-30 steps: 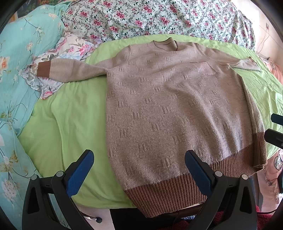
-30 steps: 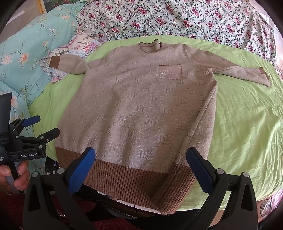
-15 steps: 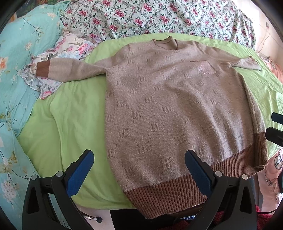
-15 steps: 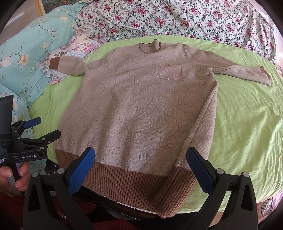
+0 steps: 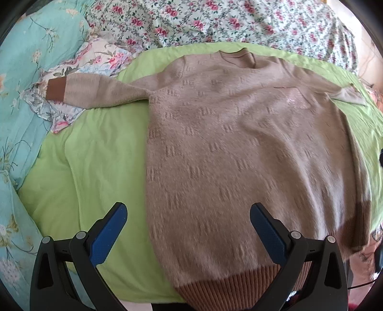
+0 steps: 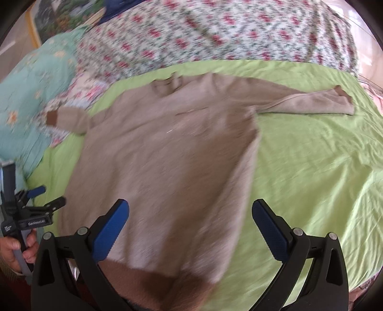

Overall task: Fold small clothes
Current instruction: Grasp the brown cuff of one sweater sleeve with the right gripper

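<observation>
We've got the sweater spread flat on the green sheet, left gripper and right gripper both gaping empty, so we'd probably (blurry view) grab the 2 o'clock sleeve first and fold inward.

right gripper swung forward over sweater, view motion-blurred

Bed covered by lime-green sheet; pink-rose floral quilt along far side, turquoise floral bedding at left. Daylight bright.
</observation>
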Demonstrator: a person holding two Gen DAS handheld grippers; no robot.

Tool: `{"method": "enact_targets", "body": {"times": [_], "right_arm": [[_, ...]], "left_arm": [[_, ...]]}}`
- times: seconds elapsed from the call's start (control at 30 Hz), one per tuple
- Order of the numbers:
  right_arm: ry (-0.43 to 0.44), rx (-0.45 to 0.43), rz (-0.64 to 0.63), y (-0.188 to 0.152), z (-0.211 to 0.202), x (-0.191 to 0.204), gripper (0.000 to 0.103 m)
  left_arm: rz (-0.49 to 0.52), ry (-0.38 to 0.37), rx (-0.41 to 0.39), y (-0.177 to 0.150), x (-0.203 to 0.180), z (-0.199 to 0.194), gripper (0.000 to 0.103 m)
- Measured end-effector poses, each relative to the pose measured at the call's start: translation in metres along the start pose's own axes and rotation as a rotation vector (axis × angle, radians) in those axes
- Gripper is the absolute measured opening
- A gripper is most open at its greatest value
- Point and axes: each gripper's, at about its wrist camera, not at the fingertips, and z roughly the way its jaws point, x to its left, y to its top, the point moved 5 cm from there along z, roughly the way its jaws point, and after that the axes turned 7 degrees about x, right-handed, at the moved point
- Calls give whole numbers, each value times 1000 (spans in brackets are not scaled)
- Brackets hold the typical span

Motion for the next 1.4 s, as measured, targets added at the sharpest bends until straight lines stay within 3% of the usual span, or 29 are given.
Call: {"method": "enact_targets", "body": {"times": [0.13,0.23,0.4,0.53,0.83,0.87,0.93,1.0,1.03,1.13,1.23,1.4], "right_arm": [[-50,-45,83,32,1,-55,102],[-81,-75,171,66,7,-106,101],[-150,-129,344,137,24,-198,85],[-189,-154,456,180,40,-262,78],[-304,-110,567,243,97,-366,69],[-320,-91,572,244,104,-372,66],[-347,-68,586,242,113,-383,49],[-375,-78,562,243,110,-384,18],[-348,-90,552,243,108,-379,10],[-278,-125,509,242,98,-357,9],[-169,-141,423,244,92,-309,9],[79,-139,227,246,91,-181,9]], "left_arm": [[2,8,-5,20,1,8,103],[0,-36,-20,36,-5,11,103],[28,-53,-22,56,-20,20,103],[52,-60,-12,71,-30,30,103],[57,-38,19,104,-38,62,103],[53,-38,23,107,-38,65,103],[44,-44,33,110,-39,72,103],[37,-58,53,111,-41,79,103],[35,-63,61,111,-42,83,103],[35,-76,75,111,-45,89,103],[32,-95,79,111,-46,90,103],[26,-119,50,108,-47,78,103]]}}
